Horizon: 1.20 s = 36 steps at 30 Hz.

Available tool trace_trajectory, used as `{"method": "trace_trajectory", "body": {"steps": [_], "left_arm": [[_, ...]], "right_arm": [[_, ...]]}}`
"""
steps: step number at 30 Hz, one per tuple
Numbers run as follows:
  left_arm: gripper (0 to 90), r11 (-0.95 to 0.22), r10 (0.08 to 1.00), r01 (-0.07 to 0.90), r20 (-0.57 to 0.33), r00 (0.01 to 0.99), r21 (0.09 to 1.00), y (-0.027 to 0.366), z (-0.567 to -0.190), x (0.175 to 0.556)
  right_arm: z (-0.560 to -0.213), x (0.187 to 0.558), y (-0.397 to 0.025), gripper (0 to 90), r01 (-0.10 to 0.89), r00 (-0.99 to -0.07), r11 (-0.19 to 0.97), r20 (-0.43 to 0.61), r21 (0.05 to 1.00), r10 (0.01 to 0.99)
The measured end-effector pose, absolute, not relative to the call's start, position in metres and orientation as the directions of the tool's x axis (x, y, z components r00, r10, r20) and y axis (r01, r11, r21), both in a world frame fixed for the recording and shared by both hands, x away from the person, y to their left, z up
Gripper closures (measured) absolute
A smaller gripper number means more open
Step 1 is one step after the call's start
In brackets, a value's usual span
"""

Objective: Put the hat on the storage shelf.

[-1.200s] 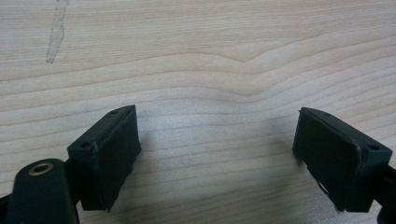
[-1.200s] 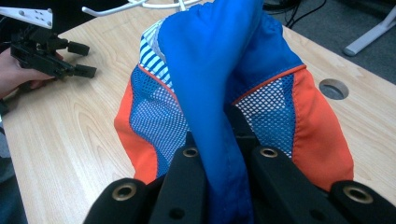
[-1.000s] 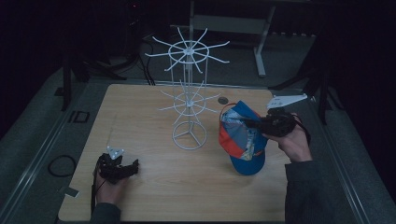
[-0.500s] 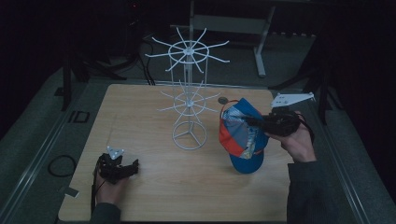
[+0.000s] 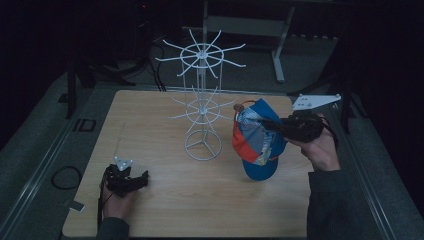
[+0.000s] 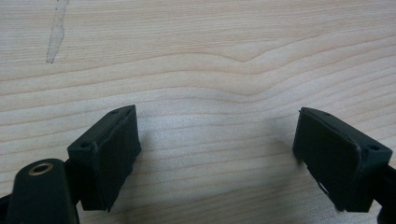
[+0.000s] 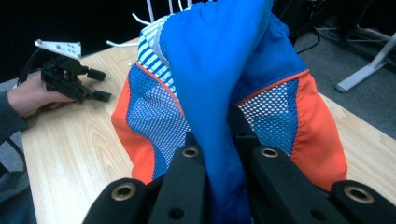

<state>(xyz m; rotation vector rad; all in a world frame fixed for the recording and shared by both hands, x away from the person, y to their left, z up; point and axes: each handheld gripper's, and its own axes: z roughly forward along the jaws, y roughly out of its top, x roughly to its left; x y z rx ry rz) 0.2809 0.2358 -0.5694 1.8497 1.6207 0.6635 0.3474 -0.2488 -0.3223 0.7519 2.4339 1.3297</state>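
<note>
The right gripper [image 5: 280, 126] holds a blue, orange and striped mesh cap [image 5: 255, 140] at the right of centre in the high view, lifted off the tabletop [image 5: 150, 120] with its brim hanging down. In the right gripper view the jaws are pinching a fold of the cap's blue fabric [image 7: 219, 93] between them, a grip that leaves the crown free to swing. The cap hangs just beside the white wire hat rack [image 5: 202, 107], near its lower ring of prongs, which suggests it is being carried there for hanging. The left gripper [image 5: 131, 181] sits low at the lower left of the high view, well apart from the rack, probably parked out of the way. In the left gripper view its jaws are spread wide over bare wood, holding nothing.
</note>
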Motion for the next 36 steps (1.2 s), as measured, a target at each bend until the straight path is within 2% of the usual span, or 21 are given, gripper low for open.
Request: {"method": "trace_trajectory", "body": {"steps": [36], "left_arm": [[15.0,-0.087,0.991,0.698,-0.011,0.135,0.71,0.236,-0.569,0.281]], "right_arm": [[-0.286,0.344,-0.246,87.6,0.252,-0.842,0.439,-0.028,0.862,0.538]]}}
